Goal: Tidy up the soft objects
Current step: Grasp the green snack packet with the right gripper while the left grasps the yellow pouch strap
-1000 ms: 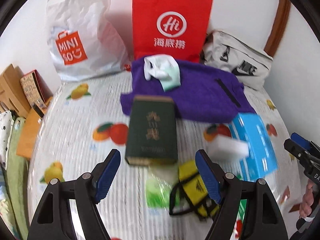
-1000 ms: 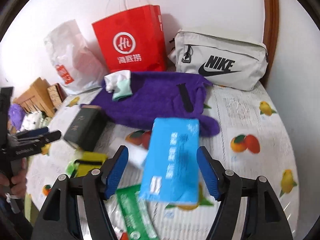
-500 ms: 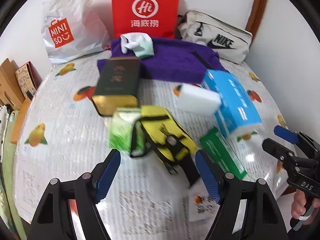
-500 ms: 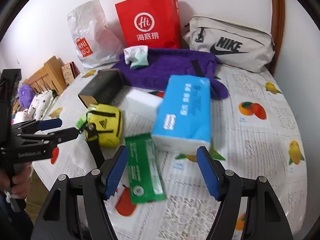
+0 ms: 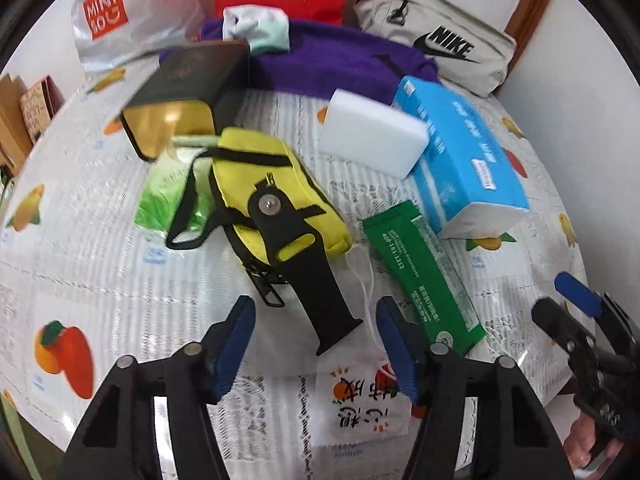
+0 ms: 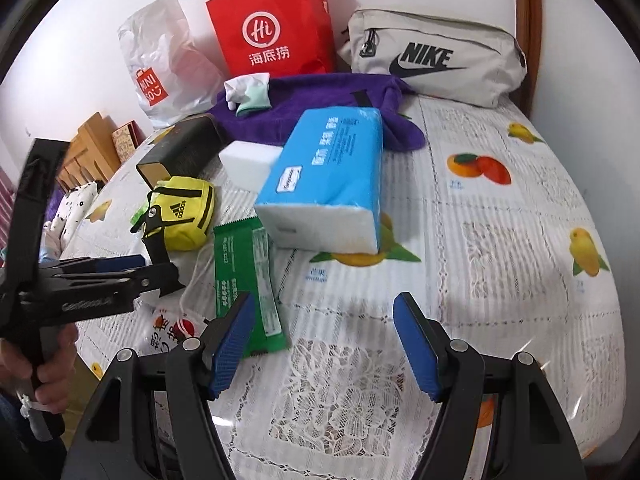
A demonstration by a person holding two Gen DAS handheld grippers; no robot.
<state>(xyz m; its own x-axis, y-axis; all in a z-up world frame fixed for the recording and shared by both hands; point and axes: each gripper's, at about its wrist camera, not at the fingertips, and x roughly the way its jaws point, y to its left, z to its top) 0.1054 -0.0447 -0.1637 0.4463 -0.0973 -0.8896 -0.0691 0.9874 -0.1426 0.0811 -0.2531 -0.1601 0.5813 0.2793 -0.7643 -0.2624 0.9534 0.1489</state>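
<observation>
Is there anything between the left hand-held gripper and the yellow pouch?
Nothing visible blocks it. The left hand-held gripper, jaws open and just narrowed, hangs above the yellow pouch's black strap, which reaches between them.

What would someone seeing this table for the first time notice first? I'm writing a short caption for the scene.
Probably the red paper bag standing at the back against the wall, with the grey Nike bag to its right. In the middle, the blue tissue pack lies in front of a purple towel. To the left of the tissue pack sits a yellow pouch with a black strap.
</observation>
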